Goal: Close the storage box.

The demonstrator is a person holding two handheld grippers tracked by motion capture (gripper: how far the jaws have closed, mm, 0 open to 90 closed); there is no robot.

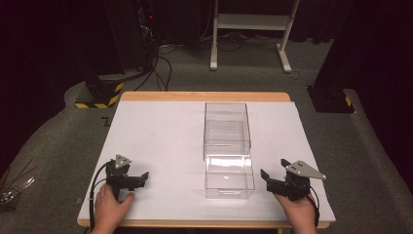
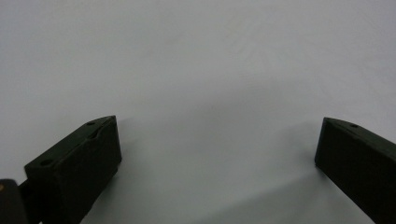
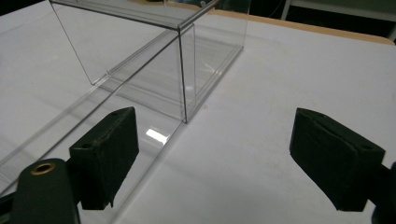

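A clear plastic box (image 1: 227, 130) sits a little right of the middle of the white surface (image 1: 156, 136), and its clear drawer (image 1: 229, 176) is drawn out toward the person. Shell and drawer lie on one long axis, running from the far edge straight back to the near edge.

The right gripper (image 1: 280, 181) rests near the front right corner of the surface, just beside the drawer's right side but not touching it. Its fingers (image 3: 105, 154) are spread wide with nothing between them. In the right gripper view the drawer's wall runs past the left finger and the box shell's near corner stands just ahead.

The left gripper (image 1: 139, 179) rests well apart from the drawer, out to its left, its fingers (image 2: 77, 168) also spread and empty over bare surface.

I judge the right hand to be the nearer one. The drawer front faces the person, so a push along the long axis, away from the near edge, would slide it home. The right gripper would first have to come round to that front face.
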